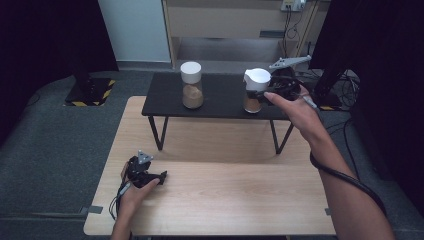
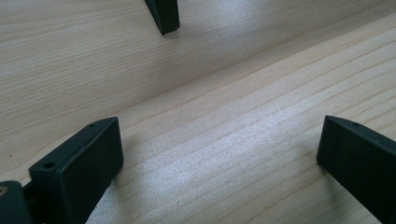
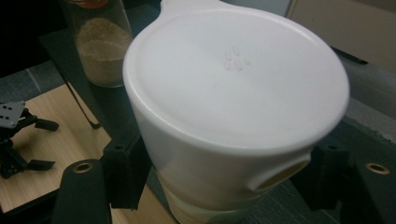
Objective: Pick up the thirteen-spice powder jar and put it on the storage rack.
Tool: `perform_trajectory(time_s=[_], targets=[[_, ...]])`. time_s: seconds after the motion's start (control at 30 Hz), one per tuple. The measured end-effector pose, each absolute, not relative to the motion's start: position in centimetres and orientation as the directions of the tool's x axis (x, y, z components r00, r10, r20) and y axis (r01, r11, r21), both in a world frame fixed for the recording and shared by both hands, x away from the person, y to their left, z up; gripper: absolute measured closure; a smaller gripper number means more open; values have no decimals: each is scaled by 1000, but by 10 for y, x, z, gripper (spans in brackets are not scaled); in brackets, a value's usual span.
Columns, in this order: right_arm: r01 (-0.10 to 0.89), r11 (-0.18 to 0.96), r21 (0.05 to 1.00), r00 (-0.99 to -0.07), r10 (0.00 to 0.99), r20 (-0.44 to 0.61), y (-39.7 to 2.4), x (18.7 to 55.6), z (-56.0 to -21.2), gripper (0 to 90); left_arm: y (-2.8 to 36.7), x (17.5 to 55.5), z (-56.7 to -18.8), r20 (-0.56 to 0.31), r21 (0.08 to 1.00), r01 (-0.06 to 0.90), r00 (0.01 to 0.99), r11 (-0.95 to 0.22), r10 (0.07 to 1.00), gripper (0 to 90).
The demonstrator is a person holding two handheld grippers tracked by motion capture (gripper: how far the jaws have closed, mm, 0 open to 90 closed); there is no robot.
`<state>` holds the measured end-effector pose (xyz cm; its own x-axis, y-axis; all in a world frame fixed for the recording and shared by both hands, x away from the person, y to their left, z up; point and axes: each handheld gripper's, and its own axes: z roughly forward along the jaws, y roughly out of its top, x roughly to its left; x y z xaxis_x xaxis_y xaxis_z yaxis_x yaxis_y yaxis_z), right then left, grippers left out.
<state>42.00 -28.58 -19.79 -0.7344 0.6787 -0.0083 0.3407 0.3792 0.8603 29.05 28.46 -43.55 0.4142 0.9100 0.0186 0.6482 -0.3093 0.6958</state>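
Observation:
Two glass jars with white lids hold brown powder. The left jar (image 1: 192, 85) (image 3: 100, 51) stands upright on the low black table (image 1: 220, 107). My right gripper (image 1: 266, 93) (image 3: 224, 175) is shut on the white lid of the right jar (image 1: 255, 92) (image 3: 233, 84), a black pad pressing on each side. This jar leans slightly over the black table's right part; I cannot tell whether its base touches. My left gripper (image 1: 161, 178) (image 2: 219, 158) (image 3: 18, 140) rests on the wooden table (image 1: 225, 195), jaws wide apart with bare wood between them.
The black table stands on thin legs (image 1: 156, 132) on the far half of the wooden table. Beyond it are a pale cabinet (image 1: 225, 20) and cables (image 1: 345, 80) on the grey floor. A black cable (image 1: 345, 177) runs along the right forearm.

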Motion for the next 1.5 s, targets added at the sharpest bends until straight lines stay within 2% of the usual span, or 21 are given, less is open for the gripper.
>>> perform_trajectory(time_s=[0.43,0.77,1.5], targets=[[363,393,845,-728,686,-6,-274,436,-199,313,285,291,-435,18,695,649,415,-310,910,0],[362,358,861,-724,689,18,-281,434,-207,312,284,290,-436,19,696,649,411,-308,911,0],[368,364,856,-722,692,17,-279,434,-205,310,284,290,-436,19,696,649,411,-307,911,0]])
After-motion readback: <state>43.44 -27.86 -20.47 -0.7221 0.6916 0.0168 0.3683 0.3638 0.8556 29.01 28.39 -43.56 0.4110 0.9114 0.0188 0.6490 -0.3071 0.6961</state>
